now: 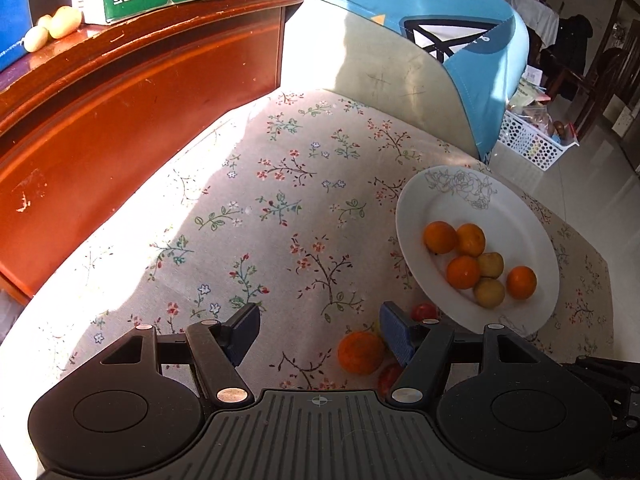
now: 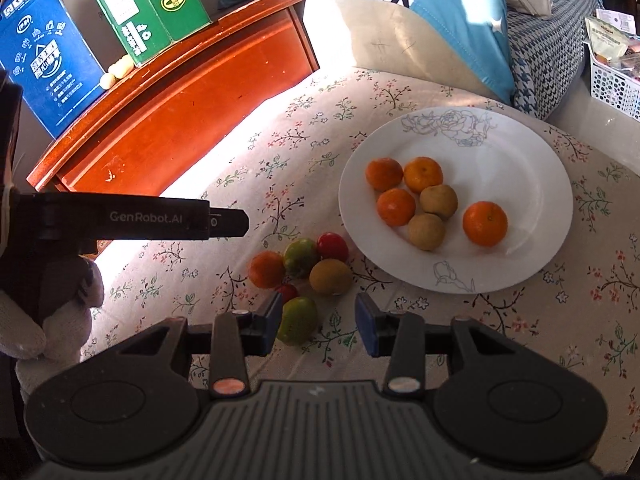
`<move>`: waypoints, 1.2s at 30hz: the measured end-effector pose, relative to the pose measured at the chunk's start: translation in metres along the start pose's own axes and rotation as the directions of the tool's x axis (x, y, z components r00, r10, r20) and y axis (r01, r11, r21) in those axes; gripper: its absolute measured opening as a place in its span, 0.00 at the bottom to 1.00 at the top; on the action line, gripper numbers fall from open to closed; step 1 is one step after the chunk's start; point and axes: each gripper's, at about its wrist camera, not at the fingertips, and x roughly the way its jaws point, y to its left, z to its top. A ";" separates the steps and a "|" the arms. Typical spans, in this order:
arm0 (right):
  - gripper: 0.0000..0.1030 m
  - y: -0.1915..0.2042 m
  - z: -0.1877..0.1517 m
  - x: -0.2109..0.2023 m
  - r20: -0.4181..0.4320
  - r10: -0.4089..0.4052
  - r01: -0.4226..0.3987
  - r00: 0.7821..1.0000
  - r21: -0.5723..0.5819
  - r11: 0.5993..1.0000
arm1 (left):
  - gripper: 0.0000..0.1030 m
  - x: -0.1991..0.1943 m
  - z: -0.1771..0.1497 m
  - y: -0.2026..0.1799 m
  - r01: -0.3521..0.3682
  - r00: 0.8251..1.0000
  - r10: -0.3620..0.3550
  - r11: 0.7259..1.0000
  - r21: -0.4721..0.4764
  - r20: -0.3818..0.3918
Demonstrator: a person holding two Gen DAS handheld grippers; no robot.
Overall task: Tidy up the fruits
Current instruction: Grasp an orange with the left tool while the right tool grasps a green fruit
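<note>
Both grippers were seen open & empty. Loose fruits lay just ahead of the right gripper (image 2: 316, 326); a green fruit (image 2: 298, 319) sat nearest its left pad, plate (image 2: 532, 168) beyond, to the right. An orange (image 1: 360, 352) lay beside the left gripper (image 1: 318, 334)'s right pad. Risk: neighbours could be nudged & rolled off the tabletop (image 2: 520, 340) if closed off-centre.

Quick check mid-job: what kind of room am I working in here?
Most likely a lived-in home, a living room or bedroom. The fruit sits on a floral cloth beside a polished wooden cabinet, with a blue patterned cushion behind the white plate.
</note>
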 end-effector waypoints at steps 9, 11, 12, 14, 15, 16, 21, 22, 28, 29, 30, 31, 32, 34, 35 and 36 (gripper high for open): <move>0.40 0.017 -0.012 0.020 -0.062 -0.001 -0.004 0.998 -0.083 0.997 | 0.64 0.016 -0.018 0.000 0.016 0.999 -0.014 0.999 0.047 -0.044; 0.40 0.019 -0.013 0.023 -0.065 -0.010 0.003 0.998 -0.102 0.995 | 0.64 0.018 -0.019 -0.002 0.028 0.999 -0.026 0.998 0.055 -0.041; 0.40 0.020 -0.014 0.025 -0.066 -0.013 0.006 0.998 -0.108 0.994 | 0.64 0.018 -0.020 -0.002 0.035 0.999 -0.033 0.998 0.060 -0.041; 0.40 0.021 -0.015 0.026 -0.062 -0.021 0.014 0.998 -0.118 0.993 | 0.64 0.019 -0.020 -0.006 0.048 0.998 -0.045 0.996 0.078 -0.040; 0.40 0.022 -0.015 0.028 -0.057 -0.026 0.019 0.998 -0.122 0.992 | 0.64 0.020 -0.021 -0.008 0.049 0.998 -0.046 0.995 0.087 -0.039; 0.40 0.022 -0.015 0.029 -0.055 -0.030 0.023 0.998 -0.125 0.992 | 0.63 0.021 -0.022 -0.009 0.049 0.998 -0.046 0.994 0.095 -0.040; 0.40 0.022 -0.016 0.032 -0.057 -0.040 0.032 0.998 -0.134 0.991 | 0.63 0.029 -0.025 -0.013 0.059 0.998 -0.055 0.993 0.106 -0.041; 0.40 0.022 -0.016 0.033 -0.056 -0.041 0.033 0.998 -0.136 0.990 | 0.63 0.029 -0.025 -0.014 0.063 0.997 -0.059 0.992 0.105 -0.041; 0.39 0.022 -0.015 0.035 -0.049 -0.043 0.035 0.998 -0.144 0.989 | 0.54 0.026 -0.024 -0.012 0.077 0.997 -0.074 0.992 0.097 -0.038; 0.38 0.022 -0.016 0.034 -0.047 -0.043 0.036 0.998 -0.146 0.989 | 0.54 0.026 -0.024 -0.010 0.079 0.996 -0.076 0.993 0.088 -0.037; 0.37 0.022 -0.016 0.034 -0.045 -0.045 0.037 0.998 -0.149 0.988 | 0.54 0.026 -0.024 -0.008 0.077 0.997 -0.075 0.994 0.078 -0.037; 0.35 0.022 -0.016 0.035 -0.043 -0.048 0.041 0.998 -0.152 0.988 | 0.55 0.027 -0.023 -0.005 0.079 0.996 -0.077 0.995 0.068 -0.036; 0.34 0.023 -0.016 0.035 -0.041 -0.052 0.045 0.998 -0.157 0.987 | 0.55 0.027 -0.023 -0.004 0.082 0.996 -0.080 0.995 0.060 -0.038; 0.26 0.024 -0.016 0.035 -0.040 -0.057 0.050 0.998 -0.165 0.985 | 0.54 0.027 -0.023 -0.004 0.083 0.996 -0.081 0.994 0.065 -0.040; 0.25 0.023 -0.015 0.035 -0.043 -0.054 0.046 0.998 -0.165 0.985 | 0.53 0.026 -0.024 -0.006 0.083 0.996 -0.080 0.994 0.072 -0.040; 0.25 0.023 -0.015 0.034 -0.046 -0.052 0.044 0.998 -0.163 0.986 | 0.51 0.025 -0.024 -0.007 0.084 0.996 -0.082 0.993 0.080 -0.040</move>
